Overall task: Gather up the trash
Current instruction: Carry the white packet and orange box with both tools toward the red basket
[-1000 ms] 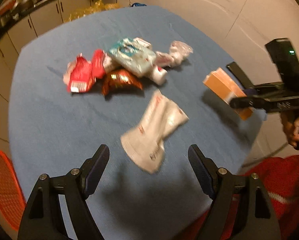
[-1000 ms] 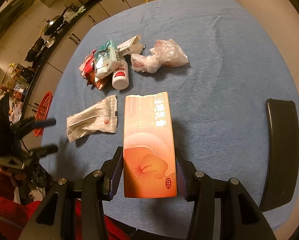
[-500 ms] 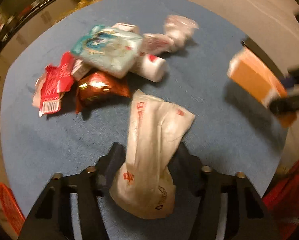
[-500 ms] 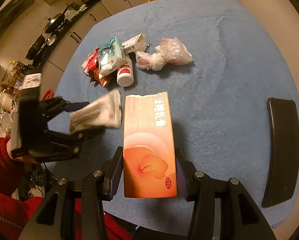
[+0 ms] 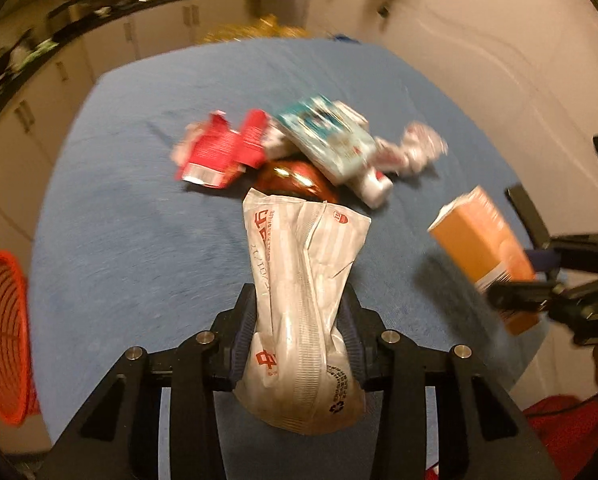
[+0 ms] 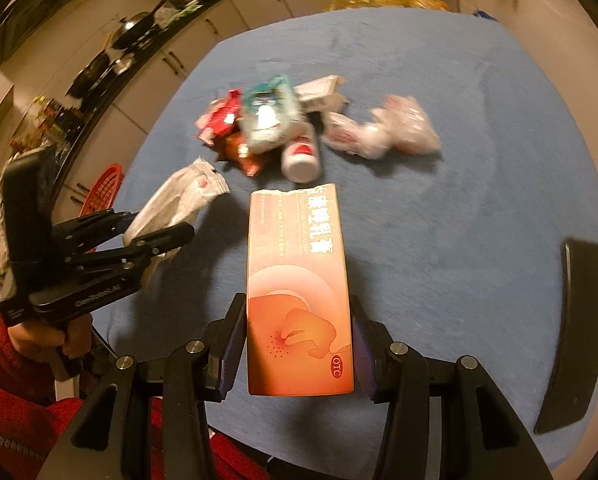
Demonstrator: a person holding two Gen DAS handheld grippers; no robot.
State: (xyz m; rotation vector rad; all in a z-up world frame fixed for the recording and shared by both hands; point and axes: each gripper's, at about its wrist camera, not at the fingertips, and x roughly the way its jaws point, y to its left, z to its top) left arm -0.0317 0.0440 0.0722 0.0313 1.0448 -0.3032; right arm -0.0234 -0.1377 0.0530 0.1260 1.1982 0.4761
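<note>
Two jaws loaded, left gripper (image 5: 299, 320) just closed on white pouch (image 5: 303, 280), right gripper (image 6: 299, 344) clamping orange box (image 6: 299, 292)

Black two-finger grippers (image 5: 301, 316) (image 6: 297, 344), silver screws on linkages, purple-blue jaw pads; red sleeve (image 6: 7, 412).

Blue-covered counter (image 6: 479, 208); black flat object, maybe a chair back (image 6: 575, 336), at right edge; pans (image 6: 133, 28) behind.

I see dim, warm orange light. Motion blur smears the trash pile (image 5: 299, 152). Fisheye bends the edges into black corners.
</note>
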